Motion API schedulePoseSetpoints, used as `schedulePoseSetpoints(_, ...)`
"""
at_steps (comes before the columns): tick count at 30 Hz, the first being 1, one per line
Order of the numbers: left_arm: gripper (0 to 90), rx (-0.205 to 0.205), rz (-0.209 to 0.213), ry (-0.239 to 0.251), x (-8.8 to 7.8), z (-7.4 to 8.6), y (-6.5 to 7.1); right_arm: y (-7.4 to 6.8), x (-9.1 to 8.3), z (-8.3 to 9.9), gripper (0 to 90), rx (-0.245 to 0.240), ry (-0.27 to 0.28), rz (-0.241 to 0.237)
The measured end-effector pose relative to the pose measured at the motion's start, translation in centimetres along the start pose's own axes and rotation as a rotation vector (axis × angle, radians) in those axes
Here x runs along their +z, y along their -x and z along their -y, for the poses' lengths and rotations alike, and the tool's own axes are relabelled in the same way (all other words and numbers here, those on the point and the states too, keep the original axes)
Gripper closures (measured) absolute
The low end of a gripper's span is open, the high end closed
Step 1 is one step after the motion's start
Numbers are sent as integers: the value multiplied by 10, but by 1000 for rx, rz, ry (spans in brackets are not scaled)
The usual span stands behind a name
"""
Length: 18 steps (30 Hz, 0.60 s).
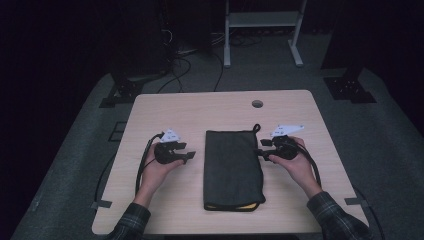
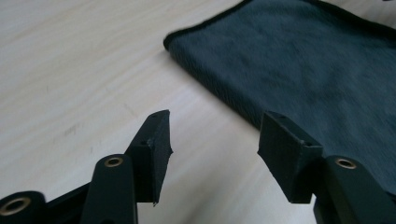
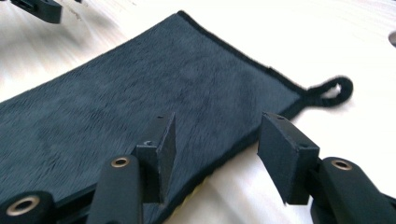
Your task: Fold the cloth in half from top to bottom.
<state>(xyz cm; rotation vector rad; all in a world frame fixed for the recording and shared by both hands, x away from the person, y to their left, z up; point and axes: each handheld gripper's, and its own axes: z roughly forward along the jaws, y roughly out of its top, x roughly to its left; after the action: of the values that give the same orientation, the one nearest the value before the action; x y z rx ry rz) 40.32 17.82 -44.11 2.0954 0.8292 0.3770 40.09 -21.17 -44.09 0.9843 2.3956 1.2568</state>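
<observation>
A dark grey folded cloth (image 1: 232, 167) lies lengthwise in the middle of the wooden table (image 1: 200, 107), with a yellow layer showing at its near end and a hanging loop (image 1: 256, 128) at its far right corner. My left gripper (image 1: 189, 151) hovers just left of the cloth, held in a hand. Its jaws (image 2: 215, 140) stand open over bare wood, with the cloth's edge (image 2: 303, 70) beyond them. My right gripper (image 1: 261, 147) is at the cloth's right edge. It is open (image 3: 215, 140) above the cloth's (image 3: 140, 93) border, near the loop (image 3: 329, 91), and nothing is pinched.
A round hole (image 1: 257, 103) sits in the table near its far edge. Cables trail from both grippers toward the table's near side. Beyond the table are a dark floor, a white frame's legs (image 1: 262, 30) and more cables.
</observation>
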Motion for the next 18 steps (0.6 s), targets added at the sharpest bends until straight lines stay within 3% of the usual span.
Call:
schedulePoseSetpoints(11,437,-17,8,5,40,-34,-12,20,34,-23,441,-38,-22,28)
schedulePoseSetpoints(15,437,-10,1,-25,57,-43,-17,31,48,-28,435,-29,-42,40)
schedulePoseSetpoints(18,438,-33,10,-31,71,-46,-19,39,56,-30,433,-16,-55,47)
